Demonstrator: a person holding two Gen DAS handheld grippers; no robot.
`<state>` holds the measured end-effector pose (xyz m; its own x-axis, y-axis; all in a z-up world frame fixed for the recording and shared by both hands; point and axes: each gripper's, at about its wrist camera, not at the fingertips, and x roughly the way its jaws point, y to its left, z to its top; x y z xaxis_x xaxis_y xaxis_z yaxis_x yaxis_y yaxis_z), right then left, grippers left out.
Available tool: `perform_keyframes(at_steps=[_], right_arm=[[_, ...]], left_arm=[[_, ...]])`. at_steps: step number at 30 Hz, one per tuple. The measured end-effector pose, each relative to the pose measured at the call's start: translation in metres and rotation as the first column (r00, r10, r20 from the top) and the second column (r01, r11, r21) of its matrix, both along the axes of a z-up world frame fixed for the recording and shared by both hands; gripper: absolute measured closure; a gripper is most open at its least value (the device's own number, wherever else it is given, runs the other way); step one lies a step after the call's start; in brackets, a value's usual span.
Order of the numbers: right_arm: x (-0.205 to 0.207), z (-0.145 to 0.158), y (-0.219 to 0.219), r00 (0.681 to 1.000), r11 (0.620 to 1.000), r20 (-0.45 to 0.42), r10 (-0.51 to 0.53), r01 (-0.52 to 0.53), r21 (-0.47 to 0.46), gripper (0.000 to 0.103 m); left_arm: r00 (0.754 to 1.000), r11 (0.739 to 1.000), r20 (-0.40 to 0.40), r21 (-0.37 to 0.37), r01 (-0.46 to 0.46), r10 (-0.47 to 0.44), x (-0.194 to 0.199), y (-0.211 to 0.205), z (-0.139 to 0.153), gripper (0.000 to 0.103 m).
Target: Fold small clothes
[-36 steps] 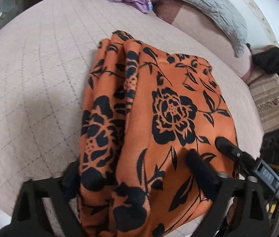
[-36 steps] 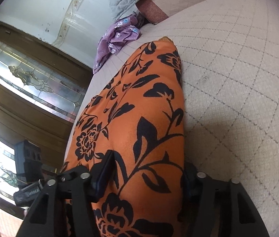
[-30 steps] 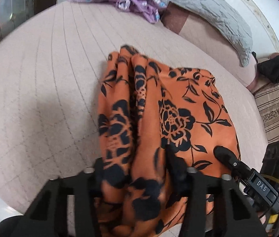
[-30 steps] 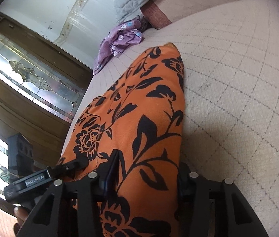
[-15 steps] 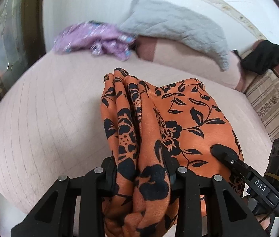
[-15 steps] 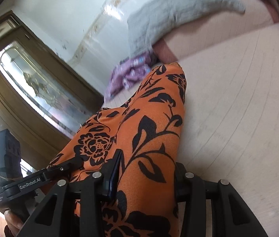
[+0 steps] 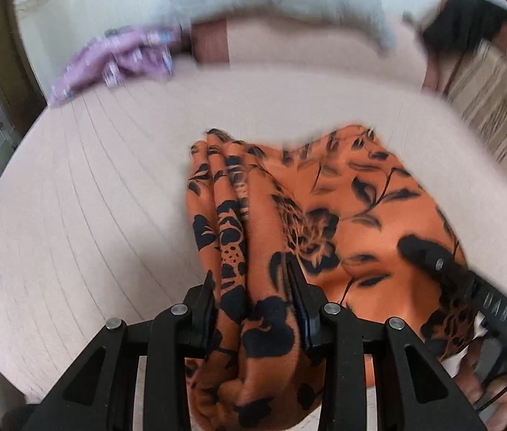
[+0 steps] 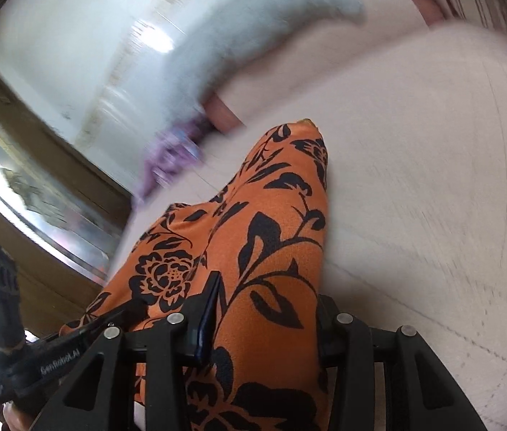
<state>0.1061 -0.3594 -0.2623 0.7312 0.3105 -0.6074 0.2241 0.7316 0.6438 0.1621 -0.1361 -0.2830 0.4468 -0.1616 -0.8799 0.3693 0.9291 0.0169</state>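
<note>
Left gripper point(image 7: 253, 300) and right gripper point(image 8: 266, 318) each clamped on bunched orange floral garment point(image 7: 343, 222), jaws opening slightly. Risk: layers slipping out mid-carry, fold collapsing onto bed point(image 7: 84, 215) ahead.

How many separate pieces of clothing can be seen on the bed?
2. The orange floral garment is bunched in the fingers of both grippers at the near edge. A crumpled purple garment lies at the far end by the grey pillow. More may be hidden.
</note>
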Motion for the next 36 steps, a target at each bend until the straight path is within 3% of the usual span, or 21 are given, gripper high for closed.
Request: perform_keyframes(at_steps=[1,4,7,8,9,10,14,16,19,24,30,36], right_arm=[[0.004,-0.015,-0.004,0.998,1.000,-0.065,-0.007,0.009,0.017,0.045],[0.002,-0.018,-0.011,0.997,0.998,-0.075,-0.023,0.027,0.061,0.036],[-0.003,0.004,-0.010,0.997,0.998,-0.046,-0.053,0.052,-0.034,0.035],[-0.006,0.013,-0.008,0.997,0.995,-0.031,-0.073,0.070,-0.076,0.035],[-0.007,0.019,-0.007,0.996,0.991,-0.011,-0.088,0.086,-0.104,0.035],[-0.010,0.027,-0.007,0.995,0.989,0.014,-0.098,0.099,-0.114,0.035],[-0.029,0.060,-0.008,0.983,0.975,0.125,-0.135,0.155,-0.161,0.035],[-0.040,0.079,0.000,0.974,0.963,0.183,-0.135,0.172,-0.206,0.035],[-0.055,0.103,0.014,0.960,0.943,0.251,-0.121,0.190,-0.274,0.035],[-0.085,0.134,0.034,0.939,0.900,0.331,-0.090,0.219,-0.376,0.035],[-0.130,0.179,0.048,0.910,0.817,0.407,-0.082,0.295,-0.495,0.033],[-0.159,0.218,0.064,0.892,0.777,0.448,-0.054,0.319,-0.542,0.030]], left_arm=[[1.000,0.999,0.003,0.035,-0.005,0.005,-0.002,-0.002,-0.008,0.060],[0.996,0.997,0.078,0.079,0.024,-0.031,-0.015,-0.002,-0.005,0.052],[0.994,0.994,0.097,0.104,0.038,-0.048,-0.023,-0.001,0.011,0.049],[0.990,0.995,0.138,0.100,0.029,-0.043,-0.028,0.000,0.021,0.047],[0.983,0.995,0.181,0.101,0.018,-0.036,-0.033,0.001,0.031,0.037],[0.969,0.995,0.247,0.103,-0.001,-0.025,-0.042,0.003,0.046,0.026],[0.910,0.997,0.413,0.069,-0.016,-0.014,-0.070,0.008,0.091,0.016],[0.888,0.997,0.459,0.071,-0.024,-0.012,-0.077,0.008,0.111,0.009],[0.861,0.998,0.508,0.054,-0.019,-0.011,-0.087,0.010,0.136,0.008],[0.839,1.000,0.544,0.001,-0.024,0.019,-0.101,0.017,0.170,0.002],[0.815,0.997,0.575,-0.041,-0.067,0.079,-0.118,0.028,0.200,0.000],[0.795,0.992,0.593,-0.091,-0.090,0.126,-0.132,0.040,0.222,0.000]])
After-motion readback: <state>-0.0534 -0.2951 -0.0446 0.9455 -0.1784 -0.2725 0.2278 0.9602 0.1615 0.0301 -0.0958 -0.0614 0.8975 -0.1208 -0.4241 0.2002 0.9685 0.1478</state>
